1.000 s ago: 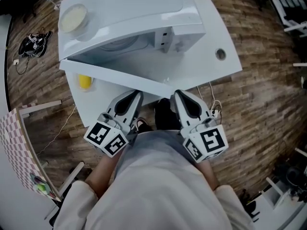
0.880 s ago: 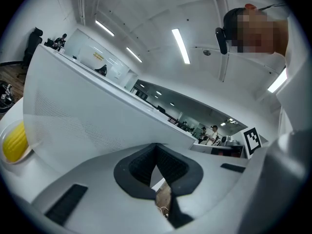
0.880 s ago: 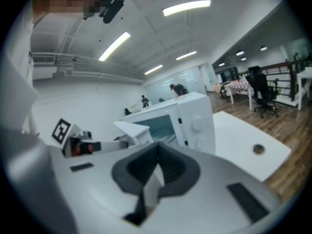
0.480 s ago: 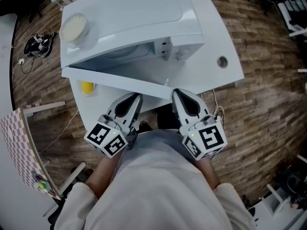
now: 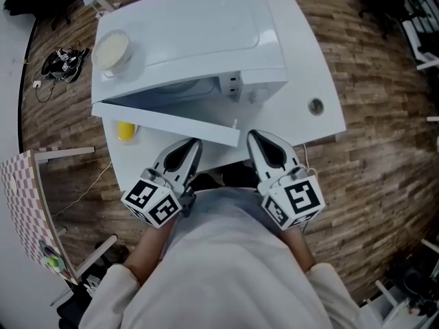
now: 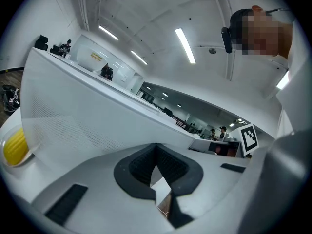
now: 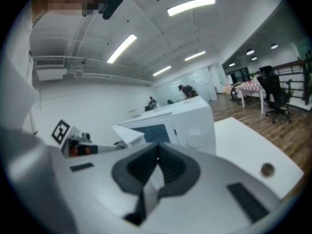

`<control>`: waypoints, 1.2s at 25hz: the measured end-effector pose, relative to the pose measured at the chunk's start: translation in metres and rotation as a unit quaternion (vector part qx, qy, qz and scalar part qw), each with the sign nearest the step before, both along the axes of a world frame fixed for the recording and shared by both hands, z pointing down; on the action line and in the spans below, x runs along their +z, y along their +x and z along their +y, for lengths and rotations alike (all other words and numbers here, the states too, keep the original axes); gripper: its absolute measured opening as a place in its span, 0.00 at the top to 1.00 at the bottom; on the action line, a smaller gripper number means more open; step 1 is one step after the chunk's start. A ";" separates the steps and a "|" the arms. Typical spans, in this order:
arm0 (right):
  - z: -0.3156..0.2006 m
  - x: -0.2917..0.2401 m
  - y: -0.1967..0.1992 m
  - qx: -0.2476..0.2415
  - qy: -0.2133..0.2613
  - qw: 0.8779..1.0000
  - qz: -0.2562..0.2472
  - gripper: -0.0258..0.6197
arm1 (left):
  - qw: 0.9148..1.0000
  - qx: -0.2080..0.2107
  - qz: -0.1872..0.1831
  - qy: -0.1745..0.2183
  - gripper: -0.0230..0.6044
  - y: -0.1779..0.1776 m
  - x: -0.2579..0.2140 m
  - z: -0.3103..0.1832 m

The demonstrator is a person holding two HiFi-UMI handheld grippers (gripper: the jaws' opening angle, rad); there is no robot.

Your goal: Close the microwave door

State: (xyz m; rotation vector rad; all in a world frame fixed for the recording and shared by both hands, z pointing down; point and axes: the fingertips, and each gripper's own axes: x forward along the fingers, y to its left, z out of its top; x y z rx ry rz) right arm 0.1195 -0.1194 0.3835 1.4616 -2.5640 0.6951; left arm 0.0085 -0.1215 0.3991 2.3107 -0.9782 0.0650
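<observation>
Microwave door (image 5: 164, 122) stands at a narrower angle to the microwave (image 5: 199, 33) than a second ago, still ajar, just ahead of both claws. Left claw (image 5: 190, 144) and right claw (image 5: 259, 137) are pinched together, holding nothing. We judge the closing partway done; more forward push is needed.

On the table (image 5: 322, 74), toward its left side, a microwave (image 5: 206, 33); to the right of it, bare tabletop with a round hole (image 5: 315, 105) near the front right corner. On top of the microwave, near the left edge, a round container (image 5: 111, 48). Across the front, the microwave door (image 5: 161, 117), hinged at the left and standing ajar. Under the door's hinged end, on the table, a small object (image 5: 125, 130). Just in front of the door, side by side, left gripper (image 5: 193, 145) and right gripper (image 5: 254, 138), the right one beside the door's free end, perhaps touching. On the floor far left, cables (image 5: 58, 64).
</observation>
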 end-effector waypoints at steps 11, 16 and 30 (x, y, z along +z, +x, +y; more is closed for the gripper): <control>-0.003 -0.002 0.011 -0.007 0.001 1.000 -0.005 0.92 | 1.000 -0.018 0.003 0.013 0.94 0.007 -0.003 -0.013; 0.001 0.000 0.011 -0.009 -0.002 1.000 -0.006 0.92 | 1.000 -0.026 0.008 0.014 0.94 0.007 -0.004 -0.017; -0.017 0.004 0.002 -0.042 -0.008 0.999 0.013 0.92 | 0.999 -0.026 0.012 0.019 0.94 0.011 -0.006 -0.033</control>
